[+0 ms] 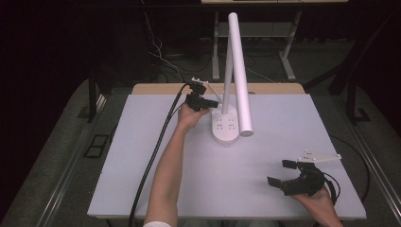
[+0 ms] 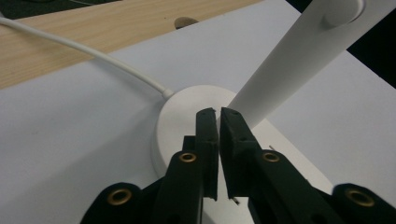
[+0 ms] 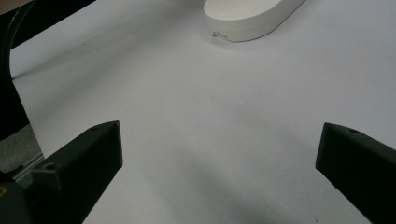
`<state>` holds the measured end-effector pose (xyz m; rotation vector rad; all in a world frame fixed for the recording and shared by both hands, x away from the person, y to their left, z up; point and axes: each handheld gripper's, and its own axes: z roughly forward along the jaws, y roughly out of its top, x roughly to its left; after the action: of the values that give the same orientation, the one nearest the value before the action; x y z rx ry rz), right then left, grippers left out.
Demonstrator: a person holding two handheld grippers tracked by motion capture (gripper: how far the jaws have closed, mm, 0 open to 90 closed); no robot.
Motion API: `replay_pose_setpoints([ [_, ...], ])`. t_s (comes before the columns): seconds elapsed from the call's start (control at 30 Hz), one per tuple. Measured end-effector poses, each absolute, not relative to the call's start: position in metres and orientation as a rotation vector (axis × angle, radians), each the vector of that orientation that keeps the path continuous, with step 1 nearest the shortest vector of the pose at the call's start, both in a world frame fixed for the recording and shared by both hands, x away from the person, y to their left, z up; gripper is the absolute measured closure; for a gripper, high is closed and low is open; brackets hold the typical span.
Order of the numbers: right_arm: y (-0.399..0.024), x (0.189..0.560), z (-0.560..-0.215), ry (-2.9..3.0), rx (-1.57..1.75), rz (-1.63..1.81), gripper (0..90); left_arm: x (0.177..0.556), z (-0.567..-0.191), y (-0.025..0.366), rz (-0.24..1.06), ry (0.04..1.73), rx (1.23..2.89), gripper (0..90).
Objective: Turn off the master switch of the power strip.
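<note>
A white desk lamp stands at the back middle of the white table; its round base (image 1: 226, 128) carries a slim upright stem (image 1: 228, 71) and a long tube head (image 1: 241, 71) that slopes down to the base's right. My left gripper (image 1: 213, 103) is at the base's left rear edge. In the left gripper view its jaws (image 2: 218, 115) are shut with nothing between them, their tips just above the base (image 2: 180, 112) beside the stem (image 2: 299, 51). My right gripper (image 1: 278, 172) rests open near the front right, aimed across bare table at the base (image 3: 247, 16).
A white power cord (image 2: 93, 53) runs from the base over the wooden strip (image 1: 156, 88) at the table's back. The left gripper's black cable (image 1: 156, 146) trails down past the table's front edge. The white tabletop (image 1: 189, 179) lies between the hands.
</note>
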<state>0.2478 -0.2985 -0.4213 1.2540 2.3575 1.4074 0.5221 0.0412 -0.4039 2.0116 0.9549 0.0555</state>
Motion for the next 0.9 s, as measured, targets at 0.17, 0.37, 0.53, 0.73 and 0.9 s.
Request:
replay_pose_setpoints([
  [0.17, -0.299, 0.248, -0.421, 2.354, 1.259, 1.406, 0.0, 0.523, -0.410, 0.038, 0.038, 1.008, 1.986, 89.5],
  [0.37, -0.299, 0.248, -0.421, 2.348, 1.262, 1.406, 0.0, 0.522, -0.416, 0.033, 0.039, 1.045, 1.964, 89.7],
  [0.53, -0.299, 0.247, -0.421, 2.349, 1.264, 1.407, 0.0, 0.522, -0.419, 0.031, 0.036, 1.058, 1.973, 89.7],
  [0.73, -0.299, 0.248, -0.421, 2.347, 1.258, 1.405, 0.0, 0.521, -0.427, 0.031, 0.047, 1.044, 2.012, 89.9],
  [0.9, -0.300, 0.247, -0.420, 2.345, 1.257, 1.409, 0.0, 0.521, -0.430, 0.030, 0.001, 1.111, 1.948, 90.0],
])
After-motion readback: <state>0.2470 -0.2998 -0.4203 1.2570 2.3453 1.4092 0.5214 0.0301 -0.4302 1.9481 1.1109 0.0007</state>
